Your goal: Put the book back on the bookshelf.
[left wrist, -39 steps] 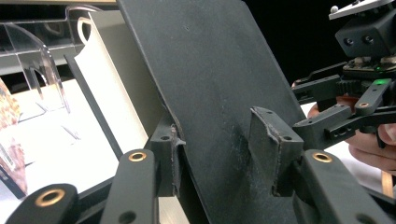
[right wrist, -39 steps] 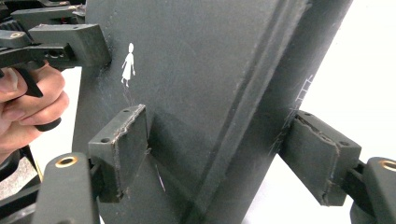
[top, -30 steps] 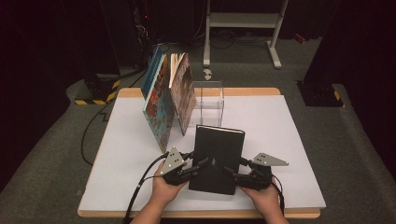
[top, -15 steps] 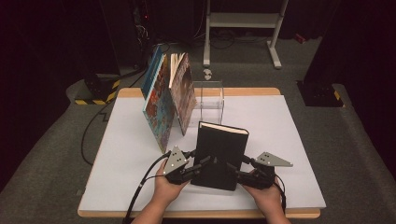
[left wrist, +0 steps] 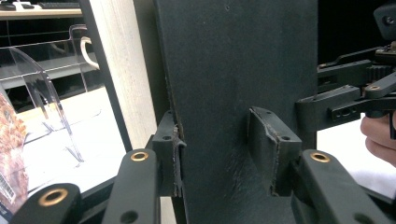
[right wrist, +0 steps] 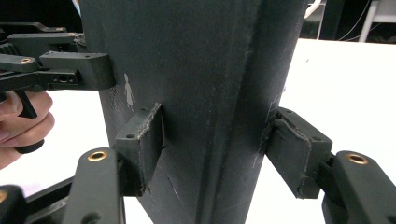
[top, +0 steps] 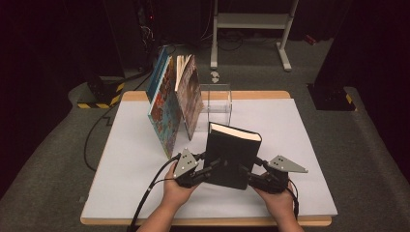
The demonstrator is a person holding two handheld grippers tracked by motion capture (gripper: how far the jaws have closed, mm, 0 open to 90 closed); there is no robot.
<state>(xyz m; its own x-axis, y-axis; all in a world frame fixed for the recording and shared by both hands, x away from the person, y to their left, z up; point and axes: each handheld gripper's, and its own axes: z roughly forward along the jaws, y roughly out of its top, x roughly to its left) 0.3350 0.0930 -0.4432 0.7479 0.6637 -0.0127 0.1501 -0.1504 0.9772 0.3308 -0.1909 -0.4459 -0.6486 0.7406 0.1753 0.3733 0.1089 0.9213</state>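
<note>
A black hardcover book (top: 233, 155) stands upright near the table's front edge, its cream page block facing up. My left gripper (top: 211, 167) is shut on its left edge, and my right gripper (top: 247, 173) is shut on its right edge. In the left gripper view the pads (left wrist: 169, 154) pinch the black book (left wrist: 233, 70) with the cream pages beside them, and the left gripper (left wrist: 219, 156) sits low on it. In the right gripper view the right gripper (right wrist: 215, 151) clamps across the book's spine (right wrist: 187, 60).
Several picture books (top: 167, 108) lean together at the back left, next to a clear acrylic stand (top: 216, 102). The white tabletop (top: 300, 135) lies bare to the right. A metal frame (top: 251, 21) and a yellow-black striped base (top: 104, 96) sit on the floor beyond.
The black book has been tipped up from lying nearly flat to standing upright, both grippers still clamped on its sides.
</note>
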